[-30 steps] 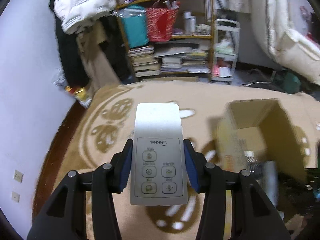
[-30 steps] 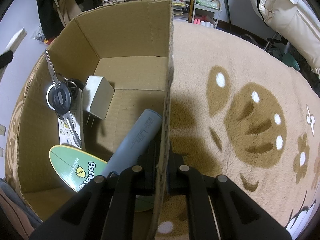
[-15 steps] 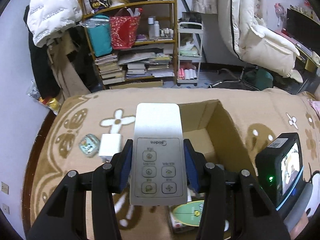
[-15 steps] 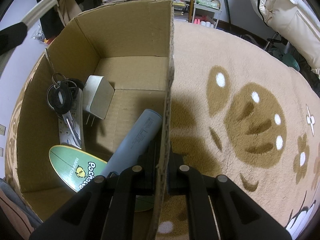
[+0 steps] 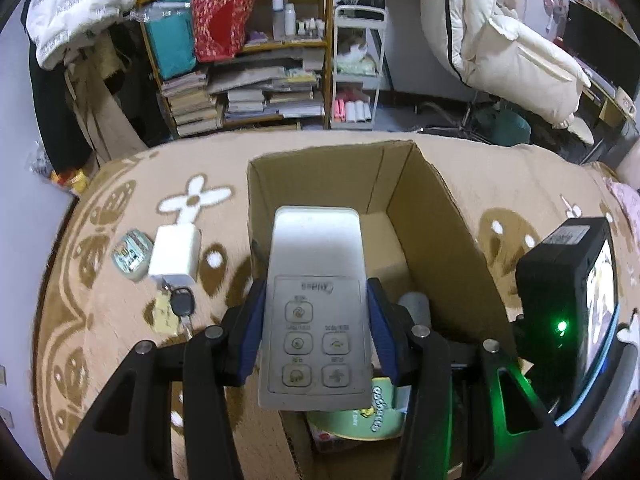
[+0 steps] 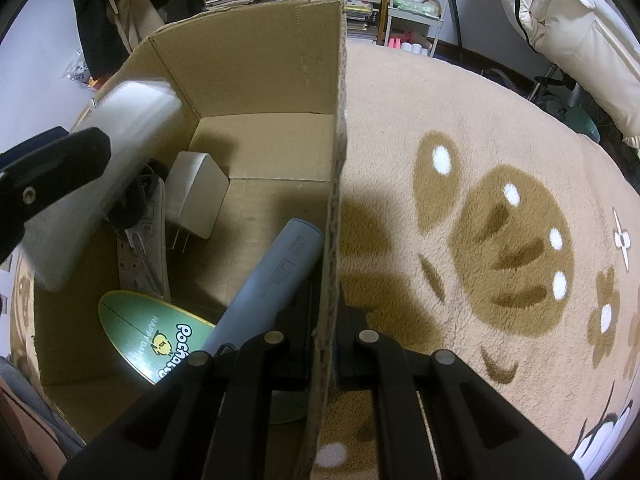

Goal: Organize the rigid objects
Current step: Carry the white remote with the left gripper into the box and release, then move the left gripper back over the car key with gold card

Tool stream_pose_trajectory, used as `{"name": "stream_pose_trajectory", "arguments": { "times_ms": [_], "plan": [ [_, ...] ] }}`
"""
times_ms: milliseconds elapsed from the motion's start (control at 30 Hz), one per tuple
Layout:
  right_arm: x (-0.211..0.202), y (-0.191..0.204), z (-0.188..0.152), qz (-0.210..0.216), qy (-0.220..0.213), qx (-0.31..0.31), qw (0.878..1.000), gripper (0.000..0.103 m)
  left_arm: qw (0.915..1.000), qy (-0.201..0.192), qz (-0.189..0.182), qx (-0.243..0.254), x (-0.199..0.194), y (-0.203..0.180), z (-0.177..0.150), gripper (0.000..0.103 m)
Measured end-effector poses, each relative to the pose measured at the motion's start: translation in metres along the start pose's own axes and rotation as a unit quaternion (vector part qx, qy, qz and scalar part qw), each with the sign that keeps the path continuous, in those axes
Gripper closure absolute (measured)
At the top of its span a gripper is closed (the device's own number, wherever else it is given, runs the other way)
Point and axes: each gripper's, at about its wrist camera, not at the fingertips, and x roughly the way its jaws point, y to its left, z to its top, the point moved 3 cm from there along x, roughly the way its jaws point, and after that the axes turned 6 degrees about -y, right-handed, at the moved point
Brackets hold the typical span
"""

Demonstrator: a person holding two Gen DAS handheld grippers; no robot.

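My left gripper (image 5: 316, 332) is shut on a white remote control (image 5: 316, 280) and holds it above the open cardboard box (image 5: 440, 224). In the right wrist view the remote (image 6: 100, 168) hangs over the box's left side. My right gripper (image 6: 326, 328) is shut on the box's right wall (image 6: 336, 160). Inside the box lie a white charger (image 6: 196, 196), a grey-blue cylinder (image 6: 272, 276), a green round tin (image 6: 148, 332), a white power strip (image 6: 148, 240) and keys.
On the beige patterned rug left of the box lie a white charger (image 5: 176, 252), a small round tin (image 5: 130, 254) and a car key with a tag (image 5: 180, 308). A bookshelf (image 5: 240, 60), a white cart (image 5: 356, 72) and a chair stand behind.
My left gripper has carried the remote to the right, from over the rug to above the box. In the right wrist view the remote has come in over the box's left side.
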Motion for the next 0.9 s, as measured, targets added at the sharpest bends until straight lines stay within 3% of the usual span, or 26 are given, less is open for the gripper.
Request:
{"name": "stream_pose_trajectory", "arguments": {
  "times_ms": [200,400,467,500,667,900],
  "plan": [
    [0.001,0.000,-0.001,0.000,0.001,0.002,1.000,0.095,0.9994,-0.008,0.009,0.032,-0.008,0.002,0.003,0.050],
    [0.000,0.001,0.000,-0.001,0.000,0.000,1.000,0.095,0.9994,-0.024,0.010,0.022,-0.020,0.020,0.012,0.030],
    [0.000,0.001,0.000,-0.001,0.001,0.001,1.000,0.095,0.9992,-0.027,0.018,0.022,-0.021,0.028,0.014,0.013],
    [0.000,0.001,0.000,-0.001,0.001,0.001,1.000,0.095,0.9990,-0.027,0.025,0.025,-0.022,0.032,0.015,0.011],
    [0.000,0.001,0.000,0.000,0.001,0.001,1.000,0.095,0.9968,-0.045,0.058,0.032,-0.027,0.052,0.021,0.003],
    [0.000,0.001,0.000,-0.001,0.001,0.000,1.000,0.095,0.9962,-0.045,0.075,0.002,-0.012,0.091,0.018,0.003]
  ]
}}
